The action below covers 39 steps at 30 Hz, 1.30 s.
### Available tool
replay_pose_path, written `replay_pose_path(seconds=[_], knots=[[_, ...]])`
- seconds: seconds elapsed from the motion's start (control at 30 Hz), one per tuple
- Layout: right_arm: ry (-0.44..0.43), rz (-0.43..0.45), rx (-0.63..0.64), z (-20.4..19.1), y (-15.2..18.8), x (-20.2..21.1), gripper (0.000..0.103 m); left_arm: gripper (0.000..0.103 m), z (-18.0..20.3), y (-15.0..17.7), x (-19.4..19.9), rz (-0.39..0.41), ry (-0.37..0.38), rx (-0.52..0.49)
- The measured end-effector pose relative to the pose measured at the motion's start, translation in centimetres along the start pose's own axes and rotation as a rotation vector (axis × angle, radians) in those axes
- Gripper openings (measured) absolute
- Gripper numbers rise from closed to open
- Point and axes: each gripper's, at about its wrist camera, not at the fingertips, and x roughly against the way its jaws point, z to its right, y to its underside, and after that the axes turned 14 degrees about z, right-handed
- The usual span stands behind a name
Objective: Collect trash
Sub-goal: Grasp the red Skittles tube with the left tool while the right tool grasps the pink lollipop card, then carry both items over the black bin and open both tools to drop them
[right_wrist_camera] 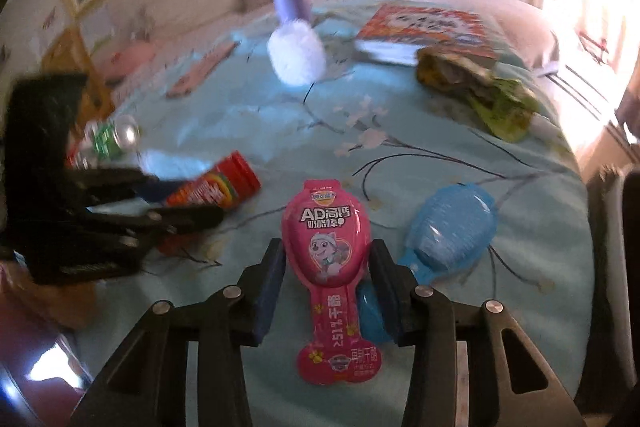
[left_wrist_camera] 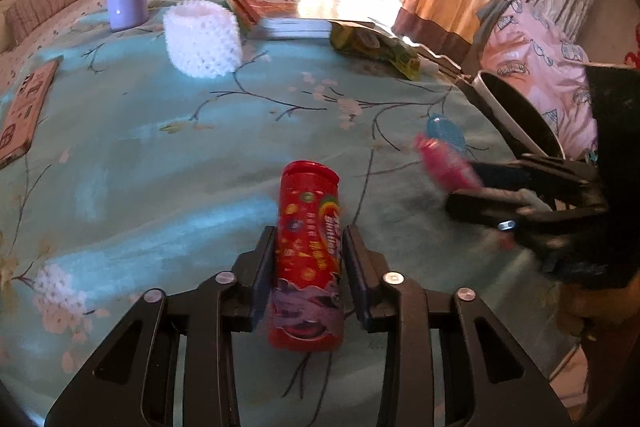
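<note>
Two grabs are underway: the red candy tube (left_wrist_camera: 308,259) is clamped in the left claw (left_wrist_camera: 308,267), while the pink cheese-stick wrapper (right_wrist_camera: 326,267) is loosely straddled by the half-open right claw (right_wrist_camera: 326,279); closing is needed next.

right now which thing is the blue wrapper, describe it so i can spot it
On the teal floral tablecloth, look beside the right gripper near the table's edge. The blue wrapper lies flat next to the pink wrapper; same spoon shape, but translucent blue with no cartoon print.

Pink wrapper (right_wrist_camera: 324,251) reads "AD高钙"; red tube's (left_wrist_camera: 308,259) lettering illegible.
</note>
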Motion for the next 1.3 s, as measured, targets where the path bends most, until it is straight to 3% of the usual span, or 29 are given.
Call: replay_pose_path(seconds=[0.23,0.77,1.3], knots=[[0.011,0.133,-0.144,1.8,0.1,5.6,0.043,0.03,2.5,-0.8,0.7,0.038,0.056,0.01],[0.232,0.268,-0.39,12.0,2.2,14.7,0.044,0.03,14.4,-5.1,-0.6,0.086,0.231,-0.105],[0.33,0.302,-0.481,19.5,1.7,16.9,0.044,0.03,23.2,-9.1,-5.9,0.056,0.297,-0.185]])
